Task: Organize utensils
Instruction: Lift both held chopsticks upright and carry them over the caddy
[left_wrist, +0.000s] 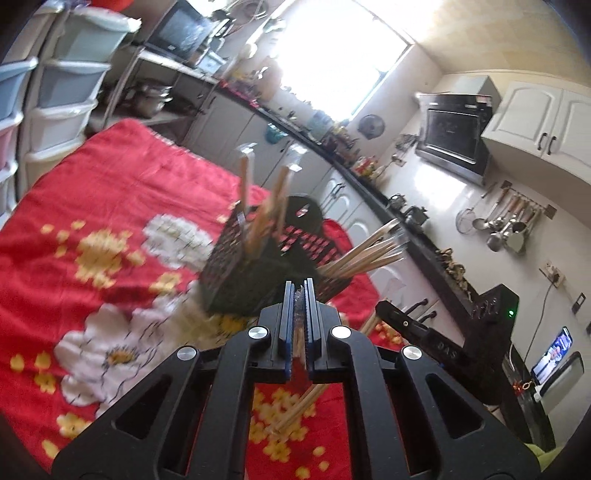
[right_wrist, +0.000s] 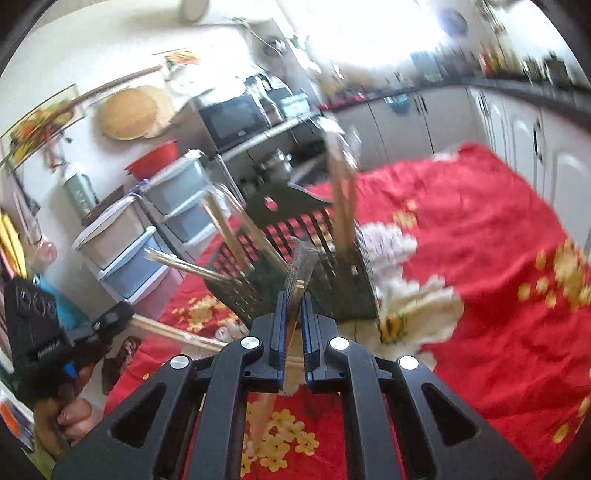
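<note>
Both wrist views show a black perforated utensil caddy (left_wrist: 258, 266) standing at frame centre on a table covered by a red floral cloth (left_wrist: 110, 206).

**Progress.** Several wooden-handled utensils (left_wrist: 266, 206) already stand upright or lean in the caddy's compartments, and a further bundle (left_wrist: 365, 251) splays out toward the right of the left wrist view. The sorting therefore appears well under way. At least one wooden stick (right_wrist: 177, 332) lies on the cloth at lower left of the right wrist view, so some items seem left to place.

**Tongs.** The left gripper (left_wrist: 299, 295), at lower centre, has its jaws together on a thin wooden-handled utensil (left_wrist: 299, 402) whose handles hang below the pads. The right gripper (right_wrist: 293, 299) is likewise clamped on a wooden-handled utensil (right_wrist: 299, 266) whose head looks like mesh; it is held just in front of the caddy. Both items presumably go into the caddy next.

**Writing.** Embossed letters, apparently "DAS", show on the other gripper's black body (left_wrist: 443, 343) at lower right of the left wrist view; blur leaves nothing else legible.
</note>
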